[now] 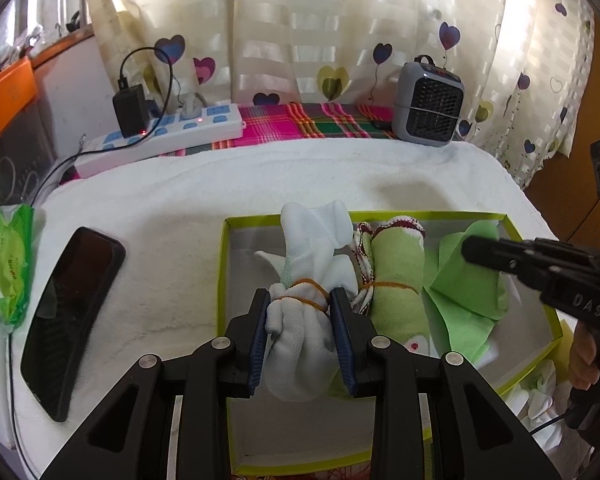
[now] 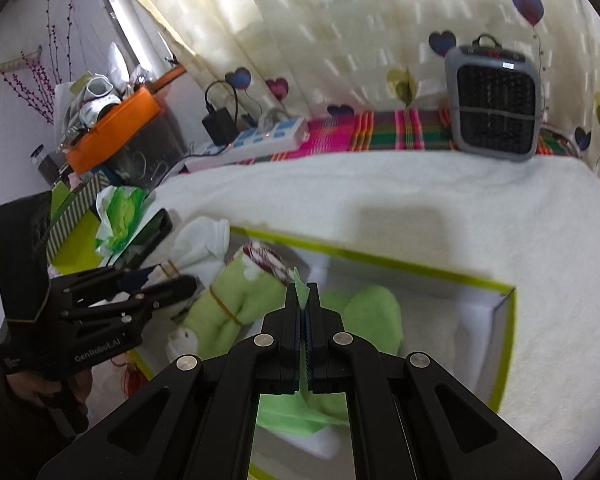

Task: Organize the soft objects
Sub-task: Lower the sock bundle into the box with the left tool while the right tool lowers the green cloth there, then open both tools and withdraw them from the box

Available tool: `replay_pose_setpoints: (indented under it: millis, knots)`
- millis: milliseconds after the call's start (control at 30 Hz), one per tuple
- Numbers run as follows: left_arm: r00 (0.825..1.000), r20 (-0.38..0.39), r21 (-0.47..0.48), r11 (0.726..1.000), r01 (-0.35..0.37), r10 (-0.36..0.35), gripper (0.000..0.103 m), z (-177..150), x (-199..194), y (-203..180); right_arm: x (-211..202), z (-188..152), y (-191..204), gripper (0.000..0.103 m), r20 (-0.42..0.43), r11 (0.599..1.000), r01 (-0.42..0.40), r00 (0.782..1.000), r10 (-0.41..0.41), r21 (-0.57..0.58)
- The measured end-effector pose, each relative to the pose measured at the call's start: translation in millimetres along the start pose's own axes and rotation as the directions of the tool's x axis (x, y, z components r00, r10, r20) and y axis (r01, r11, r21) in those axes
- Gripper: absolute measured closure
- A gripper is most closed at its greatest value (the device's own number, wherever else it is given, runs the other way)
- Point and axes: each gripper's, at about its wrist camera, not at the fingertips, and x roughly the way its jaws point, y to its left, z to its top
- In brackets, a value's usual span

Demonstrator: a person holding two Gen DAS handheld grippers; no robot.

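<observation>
Left wrist view: left gripper (image 1: pixel 300 332) has its jaws partly apart and clamped on a white bundle (image 1: pixel 306 280) bound with an orange band, low inside the box (image 1: pixel 222 280) near its left wall; a green bundle (image 1: pixel 396 276) lies just beside it, touching; right wrist view: right gripper (image 2: pixel 305 336) has its jaws pressed together on a thin green cloth (image 2: pixel 374 312), which hangs into the right half of the box; the box's right end is bare; the box sits on a white towel (image 1: pixel 172 216) covering the worktop, with free towel toward the far edge; a phone (image 1: pixel 70 320) lies near the left edge; both grippers tilt steeply down, the right one coming in from the right side; a hand (image 1: pixel 584 356) grips its handle.
</observation>
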Motion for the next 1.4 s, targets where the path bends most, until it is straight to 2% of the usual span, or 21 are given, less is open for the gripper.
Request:
replay_pose_setpoints:
  millis: [233,333,400,467,667,867,1400]
  knots:
    - [1.0,-0.006,-0.015,1.0,0.007,-0.007,0.071,-1,1,1,11,-5,-3,0.098,-0.05,1.0,0.023,0.998,-0.022,0.006]
    - [1.0,-0.009,-0.014,1.0,0.007,-0.008,0.067,-2,1,1,12,-6,-5,0.083,-0.054,0.999,0.04,0.998,-0.039,0.016]
    - [1.0,-0.008,-0.014,1.0,0.005,-0.005,0.064,-2,1,0,11,-6,-7,0.066,-0.054,0.999,0.047,0.997,-0.046,0.023]
    - [1.0,-0.008,-0.016,1.0,0.009,-0.01,0.061,-2,1,1,10,-6,-7,0.062,-0.052,0.999,0.049,0.998,-0.047,0.024]
    - [1.0,0.0,-0.019,1.0,0.013,-0.013,0.052,-2,-3,0,8,-6,-4,0.057,-0.045,0.998,0.064,0.997,-0.063,0.016]
    - [1.0,0.005,-0.013,1.0,0.012,-0.012,0.05,-3,-7,-2,2,-6,-1,0.053,-0.031,0.997,0.07,0.997,-0.069,0.014]
    - [0.999,0.05,-0.01,1.0,0.003,-0.003,0.048,-15,-39,-11,-24,-16,12,0.053,0.013,0.994,0.109,0.994,-0.109,-0.004]
